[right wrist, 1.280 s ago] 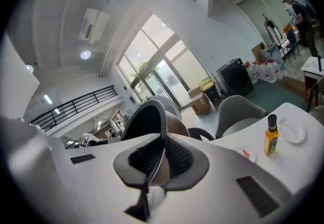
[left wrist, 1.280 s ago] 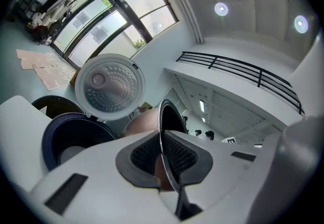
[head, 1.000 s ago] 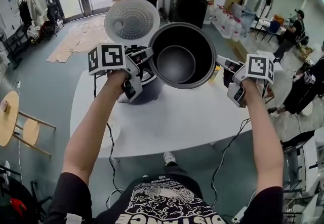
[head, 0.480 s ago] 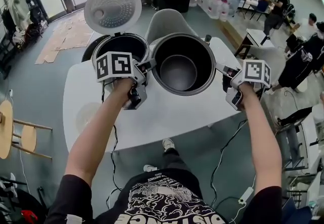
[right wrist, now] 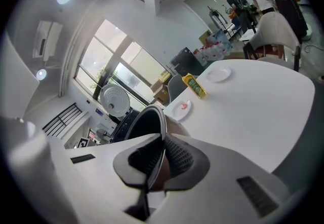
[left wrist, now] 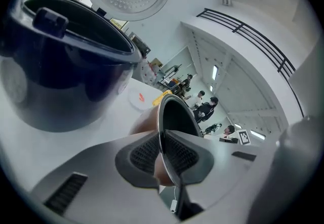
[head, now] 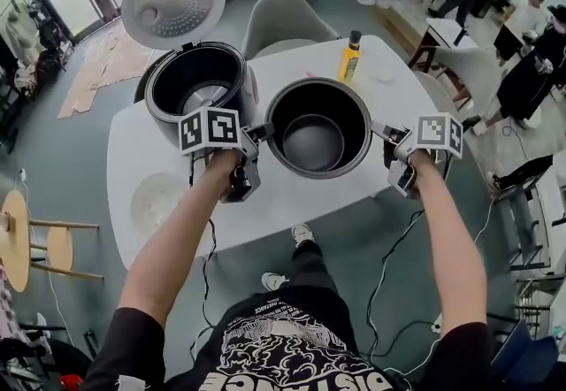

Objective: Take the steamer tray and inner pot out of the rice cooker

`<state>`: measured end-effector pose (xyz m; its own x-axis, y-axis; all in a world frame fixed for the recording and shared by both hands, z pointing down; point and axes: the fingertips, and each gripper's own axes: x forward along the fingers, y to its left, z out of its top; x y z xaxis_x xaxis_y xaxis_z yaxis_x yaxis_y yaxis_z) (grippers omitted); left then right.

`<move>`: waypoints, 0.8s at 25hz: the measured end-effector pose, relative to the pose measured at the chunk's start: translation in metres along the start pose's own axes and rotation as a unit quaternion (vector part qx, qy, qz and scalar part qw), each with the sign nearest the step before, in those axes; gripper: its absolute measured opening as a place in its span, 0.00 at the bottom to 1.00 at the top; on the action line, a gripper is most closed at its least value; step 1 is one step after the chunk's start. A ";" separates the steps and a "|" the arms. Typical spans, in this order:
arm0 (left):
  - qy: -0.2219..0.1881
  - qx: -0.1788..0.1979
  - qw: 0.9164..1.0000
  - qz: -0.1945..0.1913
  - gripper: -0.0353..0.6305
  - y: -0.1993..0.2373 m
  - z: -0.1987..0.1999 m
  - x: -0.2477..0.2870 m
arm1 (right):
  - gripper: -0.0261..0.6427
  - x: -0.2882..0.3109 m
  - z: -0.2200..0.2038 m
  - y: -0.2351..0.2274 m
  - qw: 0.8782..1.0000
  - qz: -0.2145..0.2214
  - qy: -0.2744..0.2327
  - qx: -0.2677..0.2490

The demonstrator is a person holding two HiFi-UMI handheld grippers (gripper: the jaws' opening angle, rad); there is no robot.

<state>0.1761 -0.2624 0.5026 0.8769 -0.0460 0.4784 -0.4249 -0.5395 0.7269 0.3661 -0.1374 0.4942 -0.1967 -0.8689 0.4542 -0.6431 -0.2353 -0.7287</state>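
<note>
The left tongs (left wrist: 163, 152) are pressed together on the thin metal rim of the inner pot (head: 318, 128), one ribbed pad inside the wall and one outside. The right tongs (right wrist: 162, 159) pinch the opposite side of the same rim in the same way. The pot hangs upright between them, just to the right of the rice cooker (head: 199, 97) and close over the white surface (head: 292, 199) — whether its base touches yet I cannot tell.

The cooker stands open and empty, its perforated lid (head: 172, 2) tipped back. A pale round piece, probably the steamer tray (head: 157, 201), lies on the surface in front of the cooker and to its left. A yellow bottle (head: 351, 55) stands to the cooker's right, beyond the pot.

The step in hand looks like setting the pot down. To do it well, keep both pinches level so the rim does not twist, lower it clear of the cooker's wall, and spread the tongs only once the base sits flat — both sides together.
</note>
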 end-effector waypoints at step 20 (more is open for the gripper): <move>0.060 -0.003 0.997 0.039 0.15 0.034 -0.025 0.024 | 0.11 0.028 -0.022 -0.040 0.999 -0.019 0.031 0.026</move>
<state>0.1769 -0.2605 0.5508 0.8081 0.0127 0.5890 -0.4927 -0.5335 0.6875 0.3701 -0.1427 0.5467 -0.2202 -0.8302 0.5121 -0.6123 -0.2910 -0.7351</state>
